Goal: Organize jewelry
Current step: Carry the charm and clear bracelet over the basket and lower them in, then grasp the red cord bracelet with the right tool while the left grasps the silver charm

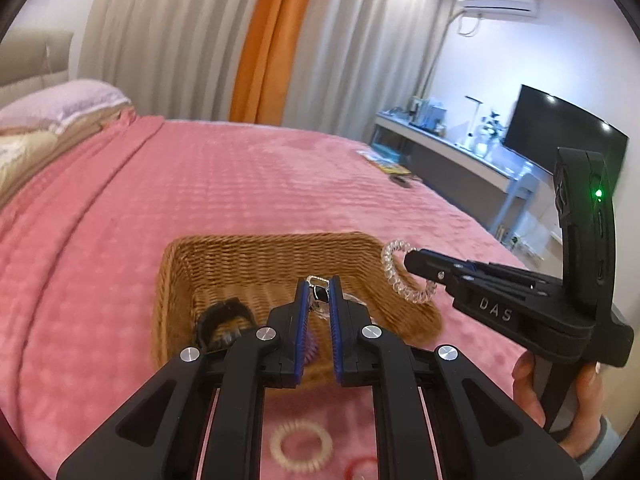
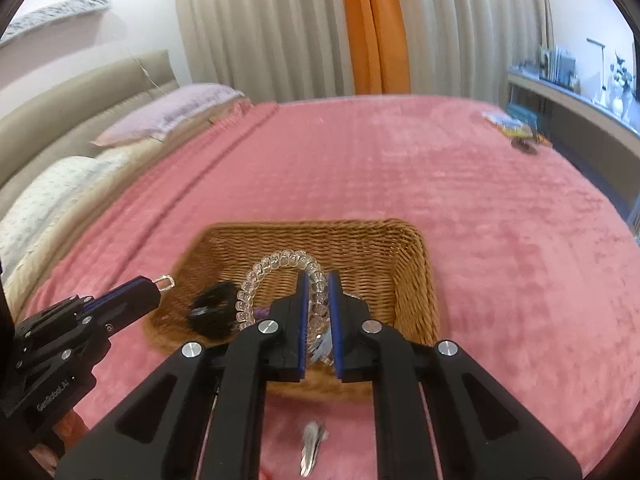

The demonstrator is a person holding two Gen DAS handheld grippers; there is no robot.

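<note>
Left fingers (image 1: 319, 296) clamp clip (image 1: 318, 286); right fingers (image 2: 319, 288) clamp coil (image 2: 280, 276) above basket (image 2: 416, 280).

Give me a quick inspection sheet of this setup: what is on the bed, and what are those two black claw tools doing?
Surface: pink blanket spread over the bed.
Job's things: wicker basket holding a black hair tie; cream coil ring and silver clip on the blanket in front of it.
Clutter: booklets at the far corner of the bed.
Grippers: left gripper shut on a small sparkly pendant; right gripper shut on a clear coil bracelet; both over the basket.
Cables: nothing seen.
Surroundings: curtains, pillows, TV, air conditioner.
</note>
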